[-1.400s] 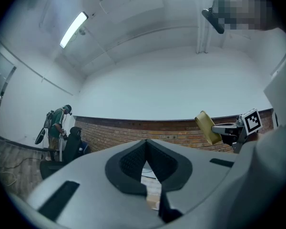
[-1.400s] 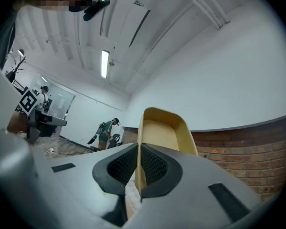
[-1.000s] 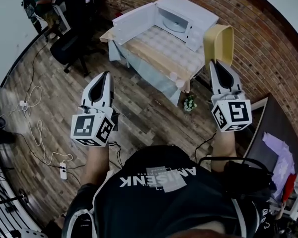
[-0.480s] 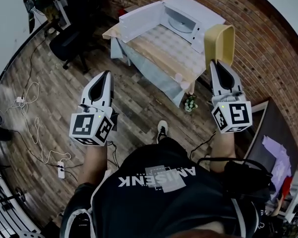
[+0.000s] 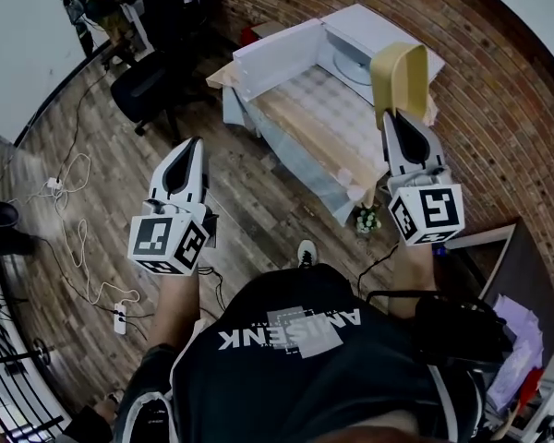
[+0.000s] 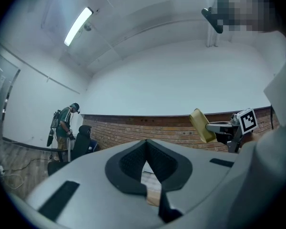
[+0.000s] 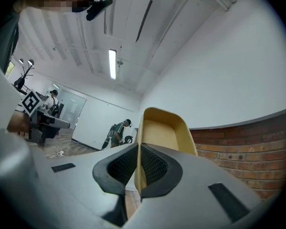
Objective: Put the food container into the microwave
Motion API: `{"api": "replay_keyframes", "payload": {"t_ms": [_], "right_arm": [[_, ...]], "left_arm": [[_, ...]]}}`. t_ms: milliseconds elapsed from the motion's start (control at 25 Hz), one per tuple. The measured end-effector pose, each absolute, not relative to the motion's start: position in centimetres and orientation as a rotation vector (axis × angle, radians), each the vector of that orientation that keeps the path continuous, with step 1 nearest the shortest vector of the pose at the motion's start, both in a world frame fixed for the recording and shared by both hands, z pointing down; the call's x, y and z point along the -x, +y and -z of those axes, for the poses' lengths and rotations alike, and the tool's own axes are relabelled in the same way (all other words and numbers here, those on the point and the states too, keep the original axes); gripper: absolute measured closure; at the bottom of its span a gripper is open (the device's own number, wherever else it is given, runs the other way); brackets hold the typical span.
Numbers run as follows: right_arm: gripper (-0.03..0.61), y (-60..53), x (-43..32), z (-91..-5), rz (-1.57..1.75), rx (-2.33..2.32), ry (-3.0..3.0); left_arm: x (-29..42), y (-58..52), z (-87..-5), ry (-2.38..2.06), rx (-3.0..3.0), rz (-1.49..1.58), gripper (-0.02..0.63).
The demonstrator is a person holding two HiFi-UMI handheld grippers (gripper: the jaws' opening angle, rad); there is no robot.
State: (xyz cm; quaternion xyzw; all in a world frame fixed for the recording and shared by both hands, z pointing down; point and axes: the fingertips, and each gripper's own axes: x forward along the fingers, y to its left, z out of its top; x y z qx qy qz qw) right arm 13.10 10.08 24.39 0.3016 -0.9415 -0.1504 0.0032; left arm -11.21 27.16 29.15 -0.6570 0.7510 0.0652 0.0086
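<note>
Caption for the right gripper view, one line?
Right hand-held gripper shut on the rim of a yellow food container, brick wall to the right.

The food container is pale mustard yellow. The microwave is white. The worktop is light wood, and the cloth on it is pale with a small repeating dot pattern. The left hand-held gripper and the right hand-held gripper are light grey with black pads and black-and-white square markers. The wall is red-brown brick. The floor is grey-brown planks.
</note>
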Motion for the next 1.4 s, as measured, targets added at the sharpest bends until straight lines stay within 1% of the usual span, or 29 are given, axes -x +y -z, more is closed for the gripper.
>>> {"api": "replay_keyframes", "payload": {"t_ms": [360,840,1240,1400], "right_arm": [[0.529,0.5,-13.9,-24.5,0.450,-0.936,-2.952],[0.529,-9.4,-17.9,-25.8,0.398,-0.959,-2.954],[0.529,-14.3,-19.7,-27.4,0.381,-0.981,-2.938],[0.529,-15.4,-19.9,-27.7,0.390,-1.011,-2.905]], "left_arm": [[11.1,17.6,-29.4,2.397,2.050,-0.173,0.601],[6.6,4.9,-29.1,2.335,2.152,-0.091,0.601],[5.2,-0.8,-29.8,2.287,2.218,-0.001,0.601],[4.9,-3.6,-29.9,2.229,2.261,-0.055,0.601]]}}
